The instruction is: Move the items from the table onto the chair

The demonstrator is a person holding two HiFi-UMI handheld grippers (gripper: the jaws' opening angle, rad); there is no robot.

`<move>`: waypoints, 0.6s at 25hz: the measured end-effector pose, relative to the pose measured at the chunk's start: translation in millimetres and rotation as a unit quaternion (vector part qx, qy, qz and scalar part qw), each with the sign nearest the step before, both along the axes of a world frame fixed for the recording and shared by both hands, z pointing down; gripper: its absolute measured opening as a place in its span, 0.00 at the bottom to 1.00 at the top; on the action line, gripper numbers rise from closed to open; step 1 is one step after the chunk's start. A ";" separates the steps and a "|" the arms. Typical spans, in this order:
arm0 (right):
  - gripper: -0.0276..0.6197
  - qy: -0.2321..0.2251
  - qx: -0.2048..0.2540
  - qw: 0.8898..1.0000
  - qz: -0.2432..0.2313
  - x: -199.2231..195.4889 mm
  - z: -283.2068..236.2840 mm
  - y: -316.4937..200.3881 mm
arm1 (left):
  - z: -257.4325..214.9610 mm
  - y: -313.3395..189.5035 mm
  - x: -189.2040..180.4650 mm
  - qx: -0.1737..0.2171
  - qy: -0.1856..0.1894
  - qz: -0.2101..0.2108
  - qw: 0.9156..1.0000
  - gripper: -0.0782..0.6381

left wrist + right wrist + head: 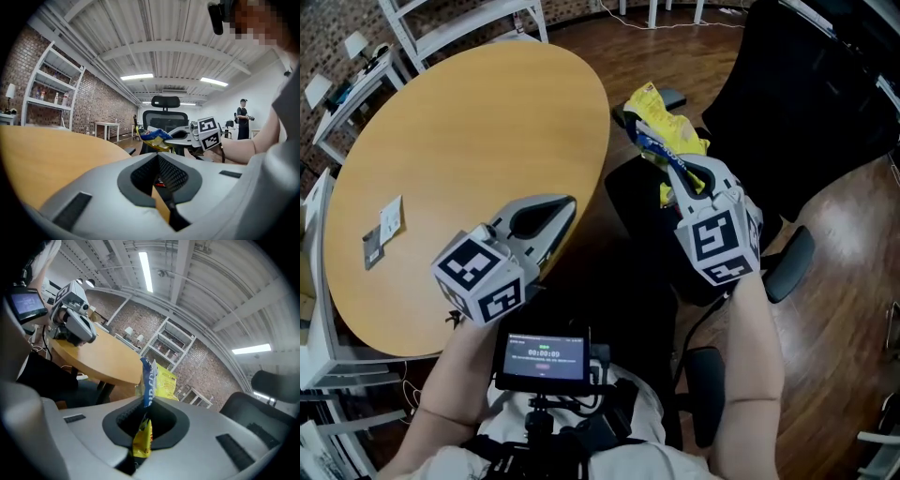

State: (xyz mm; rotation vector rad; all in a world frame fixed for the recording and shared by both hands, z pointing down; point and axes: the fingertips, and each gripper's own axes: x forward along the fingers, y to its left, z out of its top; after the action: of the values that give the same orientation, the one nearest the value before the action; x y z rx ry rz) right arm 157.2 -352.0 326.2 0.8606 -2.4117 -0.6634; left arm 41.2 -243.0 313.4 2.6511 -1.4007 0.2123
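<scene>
My right gripper (673, 171) is shut on a yellow and blue snack bag (664, 129), which hangs over the seat of the black office chair (787, 103) to the right of the table. In the right gripper view the bag (151, 380) stands up between the shut jaws of that gripper (146, 401). My left gripper (566, 206) sits over the near right edge of the round wooden table (469, 141), shut with nothing in it. A small flat packet (384, 228) lies at the table's left side. From the left gripper view, the bag (154, 136) shows in front of the chair (165, 115).
White shelving (450, 23) stands beyond the table's far edge. The chair's armrest (787, 264) juts out beside my right forearm. A small screen (544, 358) sits at my chest. A person (243, 121) stands far off in the room.
</scene>
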 end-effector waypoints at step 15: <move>0.07 0.043 -0.174 0.960 0.215 149.2 206.0 -80.2 | -2.4 -30.0 34.2 0.002 0.000 0.019 1.000 0.12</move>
State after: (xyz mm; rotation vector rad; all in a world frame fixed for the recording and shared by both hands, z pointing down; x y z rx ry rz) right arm 306.4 -432.2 532.2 1.1225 -2.0732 -0.1031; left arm 75.5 -272.9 311.1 2.6817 -1.3541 0.2152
